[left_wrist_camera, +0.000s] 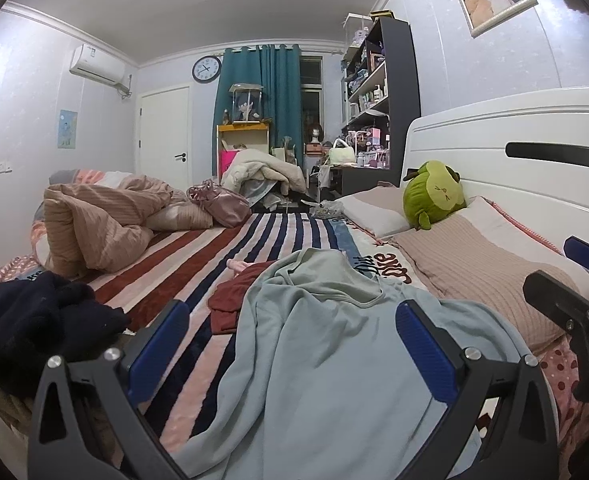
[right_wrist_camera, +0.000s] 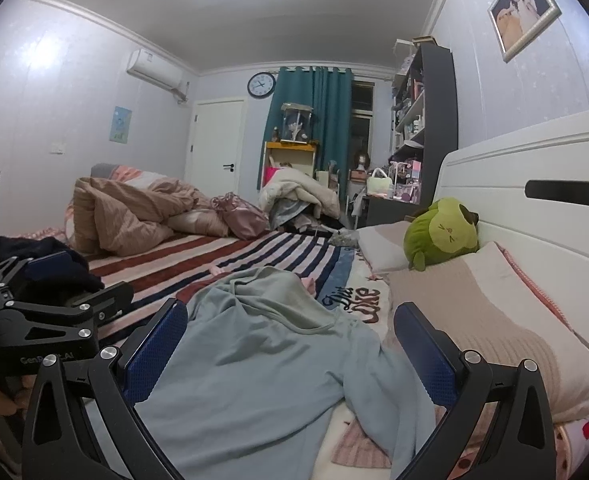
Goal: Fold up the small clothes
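Both your left gripper point(left_wrist_camera: 292, 344) and right gripper point(right_wrist_camera: 290, 344) hover with jaws apart over the rumpled pale-blue top point(left_wrist_camera: 326, 360), spread on the striped bed point(left_wrist_camera: 230, 248), seemingly poised for a first fold.

So there's a pale grey-blue long-sleeved cotton top point(left_wrist_camera: 326, 344) sprawled unfolded and pretty rumpled across the lower middle of the left wrist frame, neckline toward the far end, fabric bunched into ridges. In the right wrist view it fills the lower centre, one sleeve trailing toward the lower right. A crumpled dark red garment point(left_wrist_camera: 236, 300) sticks out from under its left edge, and a heap of dark navy clothing point(left_wrist_camera: 34, 320) sits at the left edge, apart from both.
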Tool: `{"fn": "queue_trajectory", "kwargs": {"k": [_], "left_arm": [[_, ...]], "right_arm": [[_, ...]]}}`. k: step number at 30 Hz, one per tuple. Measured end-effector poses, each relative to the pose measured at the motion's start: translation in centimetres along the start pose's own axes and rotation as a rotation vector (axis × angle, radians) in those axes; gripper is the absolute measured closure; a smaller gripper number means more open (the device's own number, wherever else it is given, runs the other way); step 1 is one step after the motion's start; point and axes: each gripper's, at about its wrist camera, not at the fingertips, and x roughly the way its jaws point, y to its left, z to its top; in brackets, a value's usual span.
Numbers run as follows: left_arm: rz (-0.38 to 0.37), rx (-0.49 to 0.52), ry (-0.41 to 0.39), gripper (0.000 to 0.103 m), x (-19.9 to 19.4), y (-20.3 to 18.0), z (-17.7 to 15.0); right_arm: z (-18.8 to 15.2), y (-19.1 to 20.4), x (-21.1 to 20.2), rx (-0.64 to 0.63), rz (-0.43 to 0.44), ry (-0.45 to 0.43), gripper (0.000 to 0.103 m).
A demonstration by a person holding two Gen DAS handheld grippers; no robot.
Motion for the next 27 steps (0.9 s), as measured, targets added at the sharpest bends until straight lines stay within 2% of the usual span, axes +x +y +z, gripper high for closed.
{"fn": "queue_trajectory", "kwargs": {"k": [27], "left_arm": [[-0.004,0.003,0.007,0.001,0.22,-0.03,-0.22]], "right_arm": [[-0.1,-0.72,-0.06,0.026,-0.018,0.003,0.0]]}}
